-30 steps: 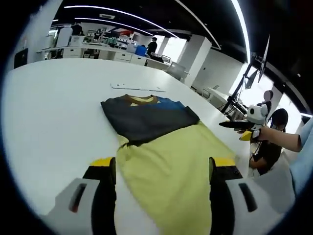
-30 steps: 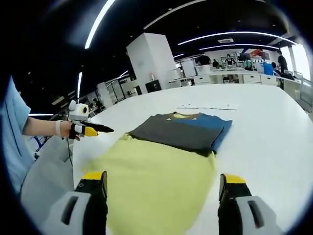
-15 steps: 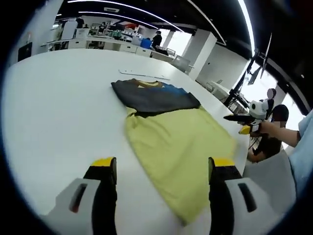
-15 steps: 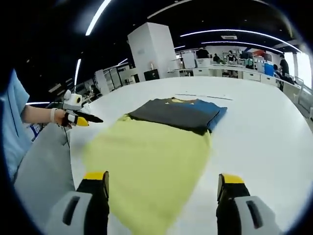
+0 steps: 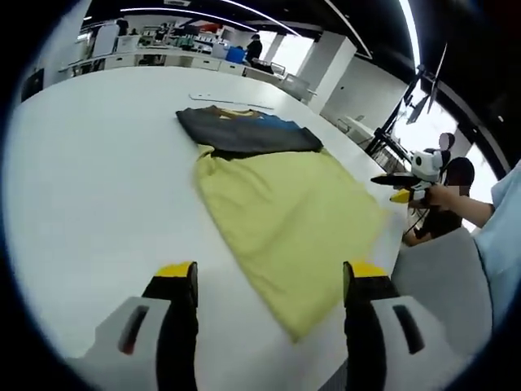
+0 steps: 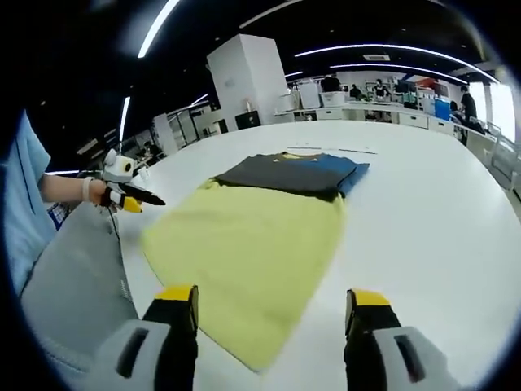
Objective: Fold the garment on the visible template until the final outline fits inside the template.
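Observation:
A garment lies flat on the white table: a wide yellow part nearest me and a dark grey and blue folded part beyond it. A thin pale template strip lies just past the garment. My left gripper hovers open over the yellow part's near corner, with nothing held. In the right gripper view the same yellow cloth and dark part spread out ahead, with the strip behind. My right gripper is open above the near hem. Each gripper also appears in the other's view, right and left.
The table's edge runs close by the yellow cloth's side, and a grey seat sits beyond it. A person sits past that edge. Desks and people stand far off at the back.
Both grippers have pulled back and up from the garment, so the yellow cloth's near edge now shows in front of the jaws. The garment itself lies as before.

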### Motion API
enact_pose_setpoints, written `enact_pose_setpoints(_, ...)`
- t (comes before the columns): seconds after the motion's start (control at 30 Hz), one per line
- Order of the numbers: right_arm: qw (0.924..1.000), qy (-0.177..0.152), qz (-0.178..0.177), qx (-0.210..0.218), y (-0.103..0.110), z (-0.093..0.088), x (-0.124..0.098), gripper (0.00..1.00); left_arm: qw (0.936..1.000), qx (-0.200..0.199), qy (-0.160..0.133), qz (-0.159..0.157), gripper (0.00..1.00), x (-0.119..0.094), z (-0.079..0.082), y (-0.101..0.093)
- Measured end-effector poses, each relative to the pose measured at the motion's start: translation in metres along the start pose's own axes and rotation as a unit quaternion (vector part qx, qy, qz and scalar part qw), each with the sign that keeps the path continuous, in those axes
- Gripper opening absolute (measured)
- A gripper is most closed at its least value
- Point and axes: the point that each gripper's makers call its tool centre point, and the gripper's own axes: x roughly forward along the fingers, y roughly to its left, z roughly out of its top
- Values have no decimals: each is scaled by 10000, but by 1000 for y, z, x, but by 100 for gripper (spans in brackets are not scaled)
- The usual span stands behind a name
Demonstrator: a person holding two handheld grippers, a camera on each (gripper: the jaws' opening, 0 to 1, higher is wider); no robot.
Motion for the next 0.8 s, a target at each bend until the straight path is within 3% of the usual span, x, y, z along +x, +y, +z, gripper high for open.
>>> enact_pose_setpoints(0.37, 9995, 270, 19, 141, 8, -25, -15, 50, 9985, 166, 522, -60, 57, -13, -29, -7)
enact_pose_setpoints(0.53, 9992, 322, 52, 239, 11, -35, -18, 42, 9984, -192, 516, -126, 47, -16, -38, -6)
enact_pose_setpoints(0.6, 9988, 325, 114, 361, 13, -38, -18, 36, 9972, -517, 540, -51, 41, -17, -40, -6)
enact_pose_setpoints(0.8, 9982, 389, 111, 453, 13, -44, -17, 33, 9958, -598, 643, -253, 32, -15, -49, -19)
